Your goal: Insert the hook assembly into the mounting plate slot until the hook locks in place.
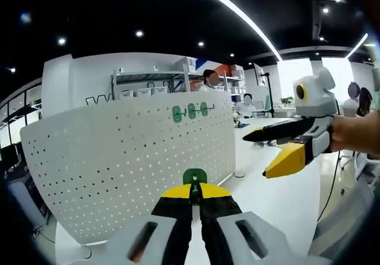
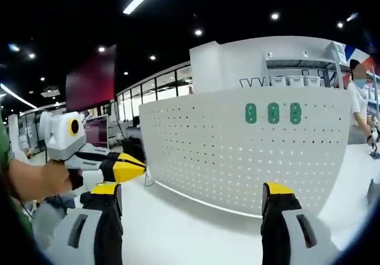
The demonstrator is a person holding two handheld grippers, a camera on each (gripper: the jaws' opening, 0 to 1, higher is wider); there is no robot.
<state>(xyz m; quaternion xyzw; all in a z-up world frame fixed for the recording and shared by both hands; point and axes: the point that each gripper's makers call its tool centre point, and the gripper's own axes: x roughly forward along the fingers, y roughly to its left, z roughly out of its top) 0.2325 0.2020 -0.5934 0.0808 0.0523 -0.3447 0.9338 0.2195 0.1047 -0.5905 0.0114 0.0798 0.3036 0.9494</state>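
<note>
1. Hook assembly (image 1: 194, 179), a small green piece, sits pinched between the yellow tips of the left claw (image 1: 195, 195), whose jaws are closed tight on it at the near middle of the left gripper view
2. Behind it stands the mounting plate (image 1: 130, 158), a white perforated board that rises upright from the white worktop (image 1: 279, 205) and curves away to the left
3. Three more green hooks (image 1: 191, 112) hang in a row near the top edge of the board, toward its right end; in the right gripper view the same row (image 2: 273, 113) shows as three green pieces side by side, high on the board (image 2: 237, 158)
4. The held hook is near the lower part of the board; whether it touches the surface cannot be told
5. Right claw (image 2: 193, 196) stands open, its two yellow-tipped jaws well apart and nothing between them, facing the board across the bare worktop (image 2: 178, 229)
6. In the left gripper view the right claw (image 1: 264, 152) comes in from the right, held by a hand (image 1: 356, 133), jaws spread
7. In the right gripper view the left claw (image 2: 139, 165) enters from the left, a hand (image 2: 35, 179) gripping it
8. People (image 1: 209, 79) and shelving (image 1: 154, 81) stand far behind the board
</note>
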